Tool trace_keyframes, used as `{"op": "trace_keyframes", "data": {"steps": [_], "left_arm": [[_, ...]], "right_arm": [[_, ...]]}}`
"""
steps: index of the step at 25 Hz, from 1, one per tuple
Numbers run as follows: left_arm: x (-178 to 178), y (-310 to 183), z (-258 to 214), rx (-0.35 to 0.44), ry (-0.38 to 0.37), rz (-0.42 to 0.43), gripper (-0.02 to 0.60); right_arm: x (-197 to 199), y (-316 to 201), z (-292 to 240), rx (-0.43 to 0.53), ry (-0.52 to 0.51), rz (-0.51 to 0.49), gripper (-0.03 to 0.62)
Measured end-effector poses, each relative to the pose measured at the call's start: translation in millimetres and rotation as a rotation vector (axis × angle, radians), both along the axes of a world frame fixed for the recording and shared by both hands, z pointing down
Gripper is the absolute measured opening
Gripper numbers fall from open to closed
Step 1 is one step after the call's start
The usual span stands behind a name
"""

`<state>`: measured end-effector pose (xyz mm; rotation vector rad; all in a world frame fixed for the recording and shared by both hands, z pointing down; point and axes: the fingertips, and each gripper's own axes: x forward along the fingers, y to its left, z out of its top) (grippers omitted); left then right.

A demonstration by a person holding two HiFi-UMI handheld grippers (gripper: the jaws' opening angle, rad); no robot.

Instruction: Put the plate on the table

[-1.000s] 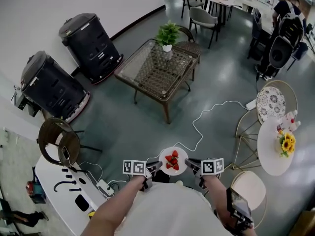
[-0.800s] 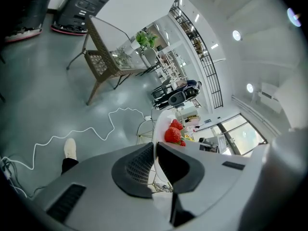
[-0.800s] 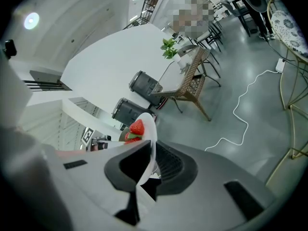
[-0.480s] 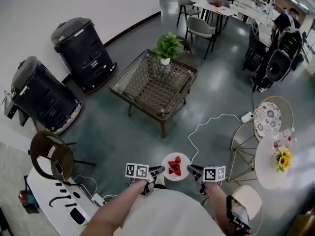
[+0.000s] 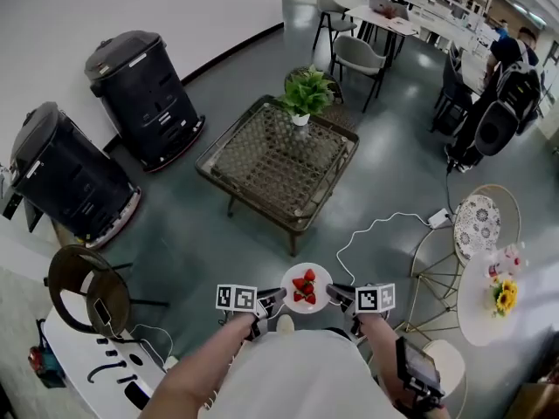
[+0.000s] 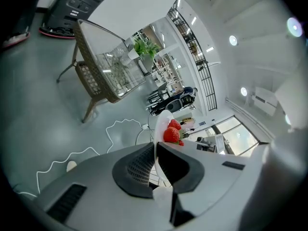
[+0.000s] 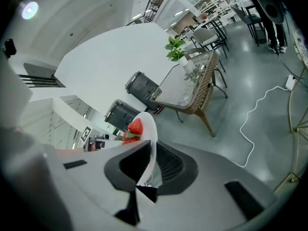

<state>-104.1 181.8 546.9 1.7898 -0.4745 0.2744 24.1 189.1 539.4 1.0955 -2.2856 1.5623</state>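
1. closer than a second ago: the glass tabletop (image 5: 279,160) now lies lower in the head view, nearer you, while the plate (image 5: 321,279) has kept its place between your two tools.
2. your left gripper (image 5: 276,298) has its fingers (image 6: 139,165) clenched on the plate's left rim.
3. the plate hangs in the air over the floor just in front of you, well short of the tabletop, with strawberries (image 5: 304,287) loose on it.
4. your right gripper (image 5: 337,296) pinches the opposite rim, fingers (image 7: 169,163) tight on it.
5. my judgement of the risk: only two thin edge grips carry it, so if your hands drift apart or one dips, the plate could slip or tilt and the berries roll off.
6. the white cable (image 5: 367,230) snakes across the floor to your right; catching it mid-step would jolt the plate.
7. set down away from the potted plant (image 5: 306,94) at the far corner.
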Motion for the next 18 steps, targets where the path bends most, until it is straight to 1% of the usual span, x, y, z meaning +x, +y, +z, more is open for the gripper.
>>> {"op": "trace_keyframes", "data": {"steps": [2, 5, 8, 10, 13, 18], "left_arm": [[-13.9, -18.4, 2.7, 0.008, -0.002, -0.024, 0.023], [-31.9, -47.8, -2.2, 0.032, -0.003, -0.07, 0.023], [-42.0, -67.3, -13.0, 0.052, 0.002, -0.102, 0.023], [-42.2, -67.7, -13.9, 0.043, 0.007, -0.114, 0.023], [-43.2, -71.8, -7.0, 0.021, -0.004, -0.131, 0.023], [-45.2, -113.7, 2.3, -0.005, -0.033, -0.175, 0.023]], "right_arm": [[-10.4, -21.7, 3.8, 0.017, 0.008, -0.02, 0.02], [-27.8, -56.6, 3.6, 0.035, -0.008, -0.068, 0.02], [-36.9, -79.5, -10.5, 0.041, 0.021, -0.103, 0.02], [-40.3, -80.7, -14.0, 0.03, 0.022, -0.114, 0.02], [-43.7, -86.8, -5.5, 0.003, 0.008, -0.129, 0.02], [-46.9, -134.6, 7.7, -0.028, -0.018, -0.177, 0.02]]}}
